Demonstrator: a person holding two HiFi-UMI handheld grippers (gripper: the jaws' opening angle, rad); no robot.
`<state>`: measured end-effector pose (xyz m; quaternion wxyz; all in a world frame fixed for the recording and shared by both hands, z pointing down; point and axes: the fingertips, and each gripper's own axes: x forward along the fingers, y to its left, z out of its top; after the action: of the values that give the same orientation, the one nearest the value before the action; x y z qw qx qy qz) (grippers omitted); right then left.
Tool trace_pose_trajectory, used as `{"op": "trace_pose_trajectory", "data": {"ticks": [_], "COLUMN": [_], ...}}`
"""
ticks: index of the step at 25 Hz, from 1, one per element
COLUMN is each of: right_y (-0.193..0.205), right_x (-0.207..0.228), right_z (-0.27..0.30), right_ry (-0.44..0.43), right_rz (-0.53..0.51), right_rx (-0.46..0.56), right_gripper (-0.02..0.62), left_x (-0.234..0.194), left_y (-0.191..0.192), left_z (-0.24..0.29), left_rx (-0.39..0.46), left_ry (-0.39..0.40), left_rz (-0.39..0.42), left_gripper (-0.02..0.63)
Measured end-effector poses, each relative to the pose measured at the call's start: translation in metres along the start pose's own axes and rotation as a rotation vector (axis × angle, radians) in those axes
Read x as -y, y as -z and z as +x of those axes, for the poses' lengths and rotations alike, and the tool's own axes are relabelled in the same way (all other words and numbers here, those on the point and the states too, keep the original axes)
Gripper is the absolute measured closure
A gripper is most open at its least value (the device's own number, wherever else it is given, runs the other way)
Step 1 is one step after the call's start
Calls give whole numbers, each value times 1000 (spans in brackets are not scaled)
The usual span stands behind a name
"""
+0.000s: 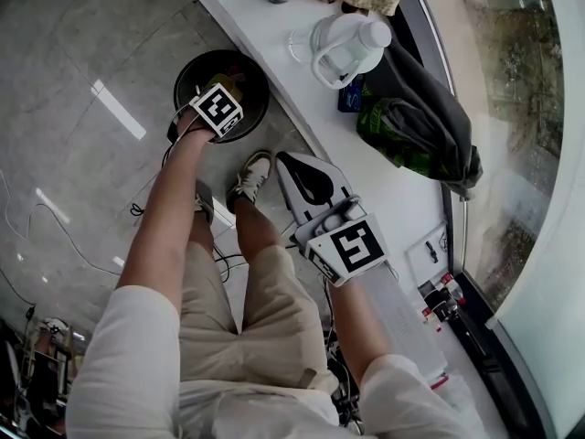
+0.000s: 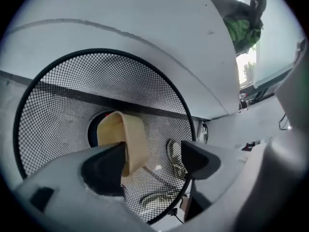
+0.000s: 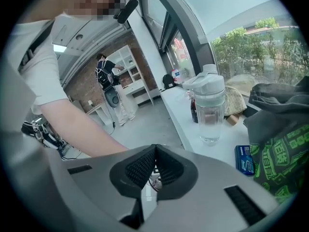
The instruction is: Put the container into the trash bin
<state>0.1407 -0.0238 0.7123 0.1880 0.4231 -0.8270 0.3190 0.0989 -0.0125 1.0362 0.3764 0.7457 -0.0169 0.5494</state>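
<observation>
A black mesh trash bin [image 2: 53, 81] stands on the floor against the white counter, and it fills the left gripper view. A beige, folded-looking container [image 2: 127, 138] hangs inside the bin, its lower edge hidden behind the left jaw. My left gripper [image 2: 153, 156] is over the bin mouth [image 1: 190, 69], open, with neither pad pressing on the container. In the head view only its marker cube [image 1: 218, 109] shows above the bin. My right gripper [image 3: 155, 164] is shut with nothing in it, held level with the counter edge [image 1: 294, 170].
The white counter [image 1: 274, 35] carries a clear water jug [image 1: 352, 39], a dark jacket with a green bag [image 1: 416, 126] and a blue packet [image 3: 245, 159]. The person's shoes [image 1: 249, 176] stand beside the bin. Cables lie on the floor [image 1: 55, 236]. Another person [image 3: 104, 76] stands far back.
</observation>
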Motion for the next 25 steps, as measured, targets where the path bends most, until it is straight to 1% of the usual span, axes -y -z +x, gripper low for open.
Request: {"op": "trace_pose_trajectory", "data": {"ticks": [2,5,6,8,10,11,13,15,17,18,19,21,22,23,25], "right_y": [-1,1,2,4,6,7,6,1,-8,-14,-20,-33,-39,-46,-57], "right_x": [1,1,2,2,0,-1,-4,-7,-12,-16,-21,-34,-41,-48,-63], "right_z": [-2,-4,-4,-5,-8,-9,-13,-17,-22,-26,-30,-37,-39,-42,-45], "right_ry": [0,2,4,6,6,5,3,4,6,7,6,2,-1,-6,-19], "right_rz": [0,4,9,17,24,26,24,15,9,7,4,-1,-3,-3,-2], "right_rx": [6,12,14,17,16,15,12,12,17,20,23,30,35,40,50], "right_gripper": [594,594,594,594,594,594,594,594,594,594,594,594,594,594,594], "left_x": [-2,-5,-6,-7,-6,-4,1,8,18,25,33,47,52,57,65], "left_y": [1,8,8,6,7,7,4,-1,-10,-13,-13,-9,-7,-5,-3], "left_z": [0,3,4,5,1,-3,-14,-34,-62,-77,-91,-116,-129,-141,-164], "left_rx": [-19,-75,-78,-60,-47,-35,18,90,183,230,272,337,362,383,425], "left_ry": [-30,-76,-84,-90,-95,-95,-93,-96,-90,-85,-77,-62,-60,-60,-65], "left_rz": [29,96,108,112,98,87,68,44,14,-1,-14,-27,-24,-19,-11], "left_gripper": [239,232,232,232,232,232,232,232,238,279,353,438,502,543,575]}}
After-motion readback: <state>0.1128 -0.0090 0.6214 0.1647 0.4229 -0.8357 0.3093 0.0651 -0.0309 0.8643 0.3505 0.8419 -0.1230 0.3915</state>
